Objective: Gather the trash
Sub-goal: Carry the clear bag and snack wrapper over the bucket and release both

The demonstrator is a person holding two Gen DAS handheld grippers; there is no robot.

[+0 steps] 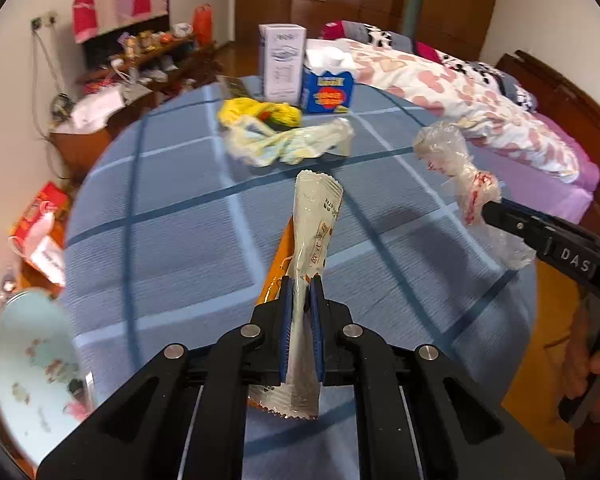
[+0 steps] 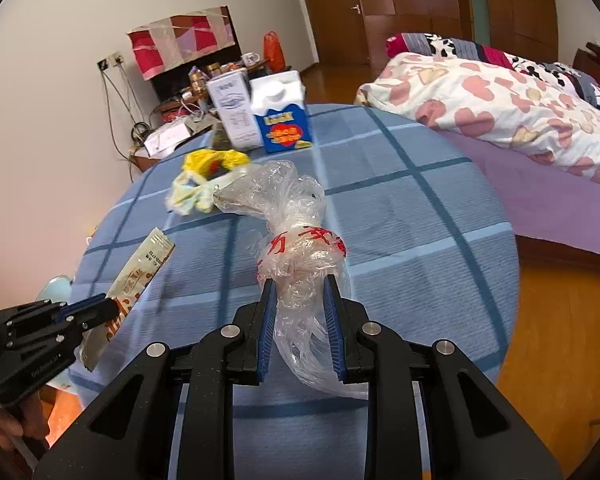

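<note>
My left gripper (image 1: 300, 280) is shut on a long cream snack wrapper (image 1: 314, 232), lifted off the blue checked tablecloth (image 1: 172, 248); an orange wrapper edge (image 1: 278, 264) shows behind it. My right gripper (image 2: 300, 280) is shut on a crumpled clear plastic bag with red print (image 2: 296, 240), also held above the cloth. Each gripper appears in the other view: the right gripper (image 1: 490, 210) with its clear bag (image 1: 456, 160) at the right edge, the left gripper (image 2: 100, 310) with its wrapper (image 2: 140, 272) at the lower left. More trash, a yellow bag (image 1: 256, 112) and a pale crumpled wrapper (image 1: 288, 144), lies further back.
A tall white box (image 1: 282, 60) and a blue-and-white carton (image 1: 328, 88) stand at the table's far edge. A pale blue patterned bin (image 1: 32, 368) sits low on the left. A bed with a heart-print quilt (image 1: 460, 92) is to the right, a cluttered sideboard (image 1: 140, 64) behind left.
</note>
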